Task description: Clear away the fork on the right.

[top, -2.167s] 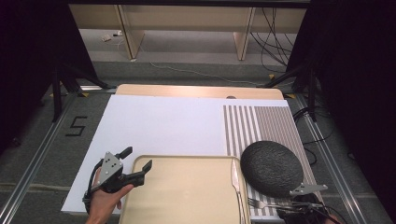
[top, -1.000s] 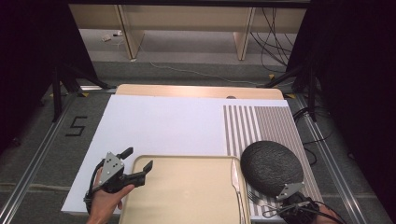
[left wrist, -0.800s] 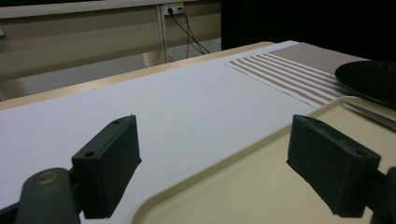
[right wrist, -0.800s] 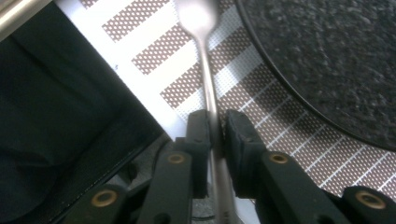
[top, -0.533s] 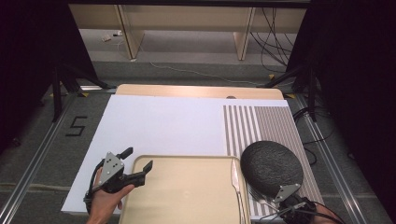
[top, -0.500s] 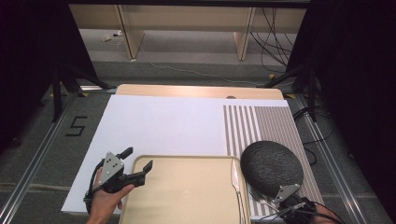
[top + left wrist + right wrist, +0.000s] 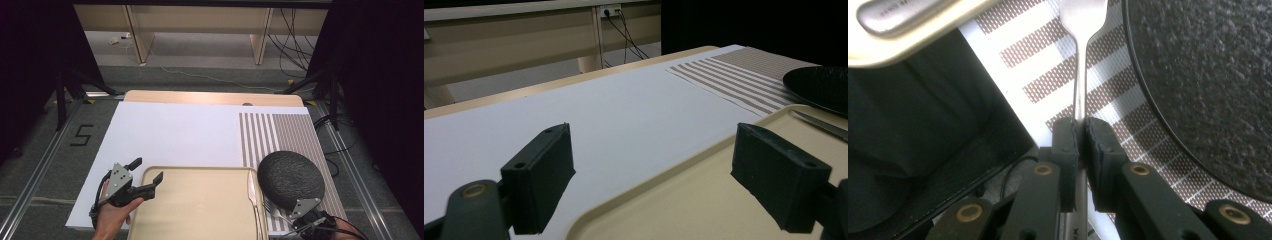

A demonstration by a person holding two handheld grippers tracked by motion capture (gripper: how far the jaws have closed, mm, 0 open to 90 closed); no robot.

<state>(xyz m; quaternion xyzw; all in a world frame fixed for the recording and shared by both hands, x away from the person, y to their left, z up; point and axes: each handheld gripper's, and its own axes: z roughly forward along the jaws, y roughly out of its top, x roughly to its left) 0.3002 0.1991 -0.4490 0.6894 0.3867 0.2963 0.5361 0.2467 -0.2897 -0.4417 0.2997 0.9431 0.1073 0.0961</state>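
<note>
A silver fork [image 7: 1081,60] lies on the striped placemat [image 7: 1023,55], just beside the dark speckled plate [image 7: 1208,75]. My right gripper [image 7: 1079,132] is shut on the fork's handle; its jaws have just been closing with the handle between the pads. In the high view this gripper [image 7: 299,214] sits at the table's near right edge, just below the plate [image 7: 290,180], with the fork [image 7: 270,206] pointing away from it. My left gripper [image 7: 147,170] stands open over the beige tray's [image 7: 195,210] near left corner. Nothing is between its jaws [image 7: 661,185].
A table knife [image 7: 251,192] lies along the tray's right side, close to the fork. White sheet [image 7: 175,135] covers the table's left and middle, and the placemat [image 7: 280,132] covers the right. Beyond the table's far edge are floor cables and wooden furniture legs.
My right gripper has shifted a little to the left, onto the fork's handle beside the plate. The left hand and gripper have stayed put.
</note>
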